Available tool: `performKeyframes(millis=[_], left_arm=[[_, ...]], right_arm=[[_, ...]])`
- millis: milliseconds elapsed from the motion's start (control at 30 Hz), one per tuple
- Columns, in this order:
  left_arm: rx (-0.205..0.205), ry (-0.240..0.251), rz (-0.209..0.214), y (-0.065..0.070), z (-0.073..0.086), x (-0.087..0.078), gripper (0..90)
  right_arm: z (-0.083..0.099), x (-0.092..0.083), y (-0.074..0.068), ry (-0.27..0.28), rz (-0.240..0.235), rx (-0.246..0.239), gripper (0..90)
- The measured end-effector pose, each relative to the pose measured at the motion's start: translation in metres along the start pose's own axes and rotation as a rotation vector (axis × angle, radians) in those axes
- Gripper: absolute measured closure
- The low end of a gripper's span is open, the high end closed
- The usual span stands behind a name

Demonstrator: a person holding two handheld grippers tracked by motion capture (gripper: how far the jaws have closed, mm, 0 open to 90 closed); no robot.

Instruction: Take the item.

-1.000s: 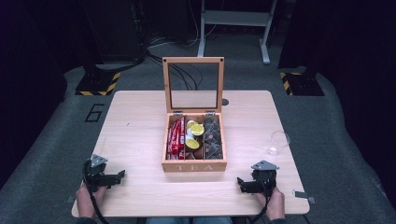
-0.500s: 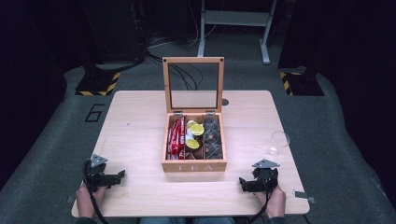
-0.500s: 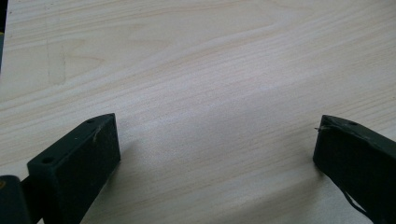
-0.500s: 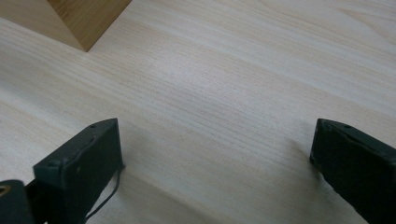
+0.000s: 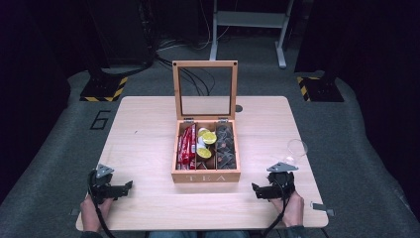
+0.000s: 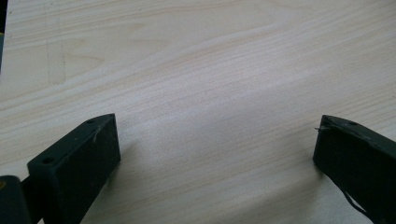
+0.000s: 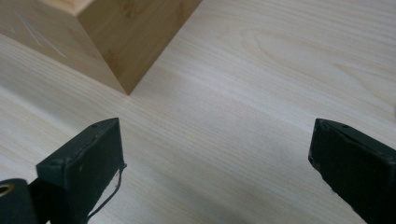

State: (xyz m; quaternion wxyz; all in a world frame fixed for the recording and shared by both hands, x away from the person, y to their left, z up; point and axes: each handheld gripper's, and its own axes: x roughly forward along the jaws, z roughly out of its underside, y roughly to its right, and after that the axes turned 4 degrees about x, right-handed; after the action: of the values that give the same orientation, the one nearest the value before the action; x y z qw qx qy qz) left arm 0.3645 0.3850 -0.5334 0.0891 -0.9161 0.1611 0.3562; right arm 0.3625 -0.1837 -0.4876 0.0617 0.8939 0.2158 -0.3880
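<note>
High view gives us a wooden tea box (image 5: 205, 176) at the middle of the table (image 5: 143, 129), its glass-paned lid (image 5: 205, 91) standing upright at the back and the word TEA on its front wall. We count three compartments inside: red packets (image 5: 186, 146) in the left one, yellow-topped packets (image 5: 204, 144) in the middle one, dark packets (image 5: 225, 146) in the right one. A clear glass (image 5: 296, 150) stands near the table's right edge, well apart from the box. We see our left gripper (image 5: 130, 184) near the table's front left corner and our right gripper (image 5: 254, 188) near the front right, each held in a hand (image 5: 90, 214) and pointing inward toward the box. In the left gripper view, the jaws stand wide apart over bare wood, holding nothing. In the right gripper view, the jaws are likewise spread wide and empty, and a corner of the box (image 7: 126, 42) lies ahead of them, not touching either jaw.
</note>
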Motion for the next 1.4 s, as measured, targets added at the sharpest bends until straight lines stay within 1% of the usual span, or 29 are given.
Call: performKeyframes(millis=[33, 67, 100, 133, 167, 200, 233, 300, 467, 500, 533, 567, 600, 667, 700, 867, 900, 933, 967, 1000, 1033, 1067, 1133, 1167, 1200, 1300, 1333, 1367, 1400], left_arm=[[0.0, -0.002, 0.0, 0.0, 0.0, 0.0, 0.3], [0.001, -0.003, 0.001, 0.0, 0.0, 0.0, 0.3], [0.001, -0.003, 0.001, 0.0, 0.0, 0.0, 0.3], [0.001, -0.004, 0.001, 0.0, 0.0, 0.0, 0.3], [0.001, -0.003, 0.001, 0.0, 0.0, 0.0, 0.3], [0.001, -0.003, 0.0, 0.0, 0.0, 0.0, 0.3], [0.001, -0.003, 0.0, 0.0, 0.0, 0.0, 0.3], [0.001, -0.002, 0.0, 0.0, 0.0, 0.0, 0.3], [0.002, -0.003, 0.001, 0.0, 0.0, 0.0, 0.3], [0.002, -0.003, 0.001, 0.0, 0.0, 0.0, 0.3], [0.002, -0.003, 0.001, 0.0, 0.0, 0.0, 0.3], [0.002, -0.004, 0.001, 0.0, 0.0, 0.0, 0.3], [0.002, -0.006, 0.002, 0.0, 0.0, 0.0, 0.3], [0.002, -0.004, 0.001, 0.0, 0.0, 0.0, 0.3], [0.003, -0.006, 0.002, 0.0, 0.0, 0.0, 0.3], [0.002, -0.004, 0.001, 0.0, 0.0, 0.0, 0.3], [0.002, -0.004, 0.001, 0.0, 0.0, 0.0, 0.3], [0.002, -0.004, 0.001, 0.0, 0.0, 0.0, 0.3], [0.002, -0.004, 0.001, 0.0, 0.0, 0.0, 0.3], [0.003, -0.009, 0.003, -0.001, 0.0, 0.0, 0.3], [0.002, -0.004, 0.001, 0.0, 0.0, 0.0, 0.3], [0.003, -0.008, 0.003, 0.0, 0.0, 0.0, 0.3], [0.003, -0.009, 0.003, 0.0, 0.0, 0.0, 0.3], [0.001, -0.003, 0.001, 0.0, 0.0, 0.0, 0.3], [0.002, -0.006, 0.002, 0.0, 0.0, 0.0, 0.3], [0.002, -0.006, 0.002, 0.0, 0.0, 0.0, 0.3], [0.003, -0.008, 0.002, 0.0, 0.0, 0.0, 0.3], [0.002, -0.004, 0.001, 0.0, 0.0, 0.0, 0.3], [0.002, -0.004, 0.001, 0.0, 0.0, 0.0, 0.3]], right_arm=[[-0.002, -0.001, -0.001, 0.0, -0.009, 0.015, 2.5], [-0.003, -0.002, 0.0, 0.005, -0.014, -0.006, 2.5], [-0.005, -0.003, -0.002, 0.005, -0.017, 0.01, 2.5], [-0.008, -0.004, -0.003, 0.007, -0.017, -0.001, 2.5], [-0.011, -0.005, -0.005, 0.006, -0.02, 0.013, 2.6], [-0.012, -0.007, -0.003, 0.005, -0.029, -0.011, 2.6], [-0.016, -0.009, -0.005, 0.011, -0.028, 0.004, 2.9], [-0.019, -0.01, -0.005, 0.009, -0.035, -0.014, 3.0], [-0.028, -0.014, -0.006, 0.023, -0.044, -0.019, 3.2], [-0.033, -0.016, -0.008, 0.031, -0.055, -0.01, 3.3], [-0.033, -0.016, -0.008, 0.031, -0.055, -0.01, 3.3], [-0.034, -0.017, -0.007, 0.032, -0.058, -0.024, 3.4], [-0.039, -0.017, -0.009, 0.036, -0.065, -0.029, 3.5], [-0.041, -0.016, -0.009, 0.032, -0.068, -0.032, 3.5], [-0.045, -0.015, -0.01, 0.028, -0.069, -0.044, 3.5], [-0.052, -0.015, -0.014, 0.028, -0.084, -0.041, 3.5], [-0.053, -0.015, -0.013, 0.029, -0.084, -0.056, 3.5], [-0.055, -0.015, -0.014, 0.024, -0.089, -0.052, 3.5], [-0.056, -0.015, -0.014, 0.027, -0.1, -0.064, 3.5], [-0.058, -0.015, -0.016, 0.031, -0.101, -0.053, 3.5], [-0.06, -0.016, -0.017, 0.025, -0.104, -0.064, 3.5], [-0.062, -0.016, -0.018, 0.029, -0.108, -0.069, 3.5], [-0.063, -0.016, -0.019, 0.03, -0.107, -0.067, 3.4], [-0.066, -0.015, -0.02, 0.028, -0.109, -0.075, 3.4], [-0.068, -0.015, -0.022, 0.03, -0.112, -0.07, 3.0], [-0.074, -0.014, -0.024, 0.031, -0.126, -0.09, 2.1], [-0.075, -0.014, -0.025, 0.036, -0.129, -0.088, 2.0], [-0.079, -0.013, -0.027, 0.035, -0.141, -0.09, 1.9], [-0.079, -0.013, -0.027, 0.035, -0.141, -0.09, 1.9]])
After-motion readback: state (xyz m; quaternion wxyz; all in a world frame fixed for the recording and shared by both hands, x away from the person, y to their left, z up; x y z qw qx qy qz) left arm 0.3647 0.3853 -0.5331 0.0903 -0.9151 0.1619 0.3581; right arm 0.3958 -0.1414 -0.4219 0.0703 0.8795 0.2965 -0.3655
